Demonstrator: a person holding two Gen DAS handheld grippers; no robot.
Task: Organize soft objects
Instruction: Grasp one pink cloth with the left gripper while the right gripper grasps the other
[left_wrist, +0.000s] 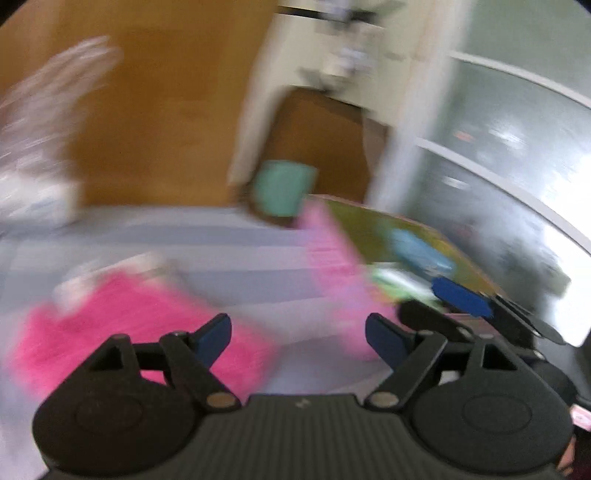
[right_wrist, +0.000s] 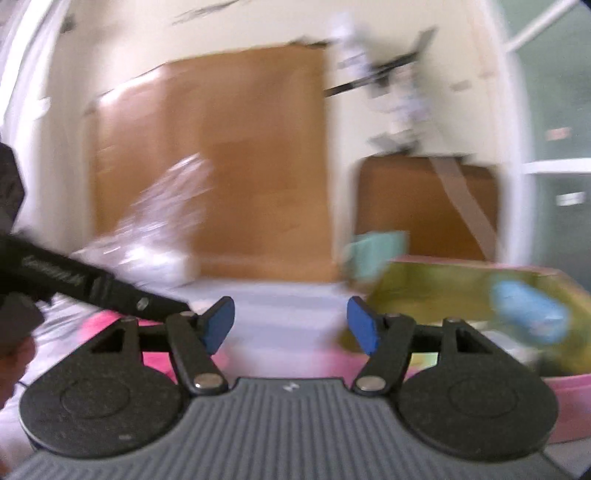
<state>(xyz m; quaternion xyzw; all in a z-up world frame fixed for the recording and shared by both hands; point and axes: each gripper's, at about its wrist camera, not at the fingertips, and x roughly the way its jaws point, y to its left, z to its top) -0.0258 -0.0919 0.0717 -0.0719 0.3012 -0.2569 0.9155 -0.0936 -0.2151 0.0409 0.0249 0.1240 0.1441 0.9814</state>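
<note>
Blurred pink cloth (left_wrist: 122, 325) apparently lies beyond left gripper (left_wrist: 298, 334); fingers spread, empty.

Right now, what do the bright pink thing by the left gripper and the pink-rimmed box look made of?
Pink thing: seemingly fuzzy fabric, matte with soft edges, though blur hides the texture. Box: probably printed cardboard, given its flat stiff walls and slight sheen.

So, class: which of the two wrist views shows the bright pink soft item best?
The left wrist view. The bright pink soft item spreads, blurred, across the striped surface ahead of the open left gripper. The right wrist view shows only slivers of it behind that gripper's linkage.
</note>
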